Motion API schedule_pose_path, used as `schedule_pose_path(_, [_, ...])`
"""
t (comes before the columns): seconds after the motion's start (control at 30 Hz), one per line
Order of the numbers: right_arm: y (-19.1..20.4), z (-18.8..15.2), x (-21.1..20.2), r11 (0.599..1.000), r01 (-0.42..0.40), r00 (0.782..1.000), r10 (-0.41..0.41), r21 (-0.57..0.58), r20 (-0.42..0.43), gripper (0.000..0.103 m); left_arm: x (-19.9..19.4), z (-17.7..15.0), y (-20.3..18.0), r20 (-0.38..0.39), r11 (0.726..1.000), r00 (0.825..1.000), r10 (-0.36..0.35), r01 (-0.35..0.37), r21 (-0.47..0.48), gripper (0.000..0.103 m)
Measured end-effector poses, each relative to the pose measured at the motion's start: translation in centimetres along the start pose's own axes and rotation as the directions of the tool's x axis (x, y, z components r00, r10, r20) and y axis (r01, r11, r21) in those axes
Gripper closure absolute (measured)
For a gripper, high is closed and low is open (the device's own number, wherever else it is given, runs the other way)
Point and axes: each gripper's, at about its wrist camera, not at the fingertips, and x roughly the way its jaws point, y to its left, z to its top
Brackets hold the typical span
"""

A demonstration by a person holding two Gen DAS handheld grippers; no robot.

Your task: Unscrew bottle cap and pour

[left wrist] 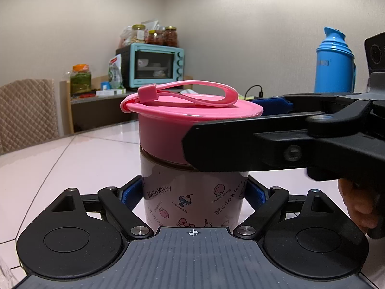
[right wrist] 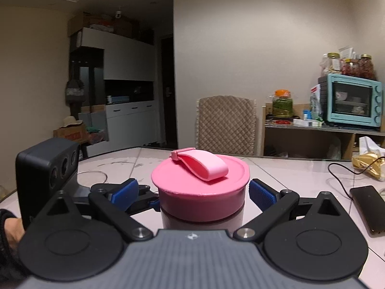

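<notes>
A Hello Kitty bottle (left wrist: 192, 200) stands upright on the white table (left wrist: 72, 163). My left gripper (left wrist: 192, 192) is shut on its lower body, a blue pad (left wrist: 130, 195) pressed to each side. The pink cap (right wrist: 199, 187) with its folded strap (right wrist: 202, 166) sits on the bottle. Around the cap my right gripper (right wrist: 192, 192) stands open, its blue pads (right wrist: 261, 195) a little off the cap's sides. In the left wrist view the right gripper (left wrist: 231, 125) reaches in from the right at cap height.
A blue thermos (left wrist: 334, 65) stands at the back right. A dark phone (right wrist: 368, 207), a black cable (right wrist: 341, 171) and a golden packet (right wrist: 370, 166) lie to the right. A quilted chair (right wrist: 226, 125) and a teal oven (right wrist: 351, 101) are beyond the table.
</notes>
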Motion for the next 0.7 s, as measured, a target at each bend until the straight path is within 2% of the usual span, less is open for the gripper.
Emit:
schedule_pose_path(0.2, [0.8,0.1,0.9,0.997,0.078,0.997,-0.078,0.024,-0.005,0.004,0.0,0.0,0.0,0.000,1.000,1.000,0.000,0.000,0.000,0.013])
schedule_pose_path(0.43, [1.1,0.1,1.6,0.995,0.097,0.995,-0.096,0.036,-0.019,0.005,0.0,0.0,0.1,0.000,1.000,1.000,0.000,0.000,0.000,0.013])
schedule_pose_path(0.7, [1.2,-0.1,2.0,0.991,0.122,0.992,-0.121,0.046,-0.024,0.014,0.0,0.0,0.1,0.000,1.000,1.000,0.000,0.000,0.000,0.013])
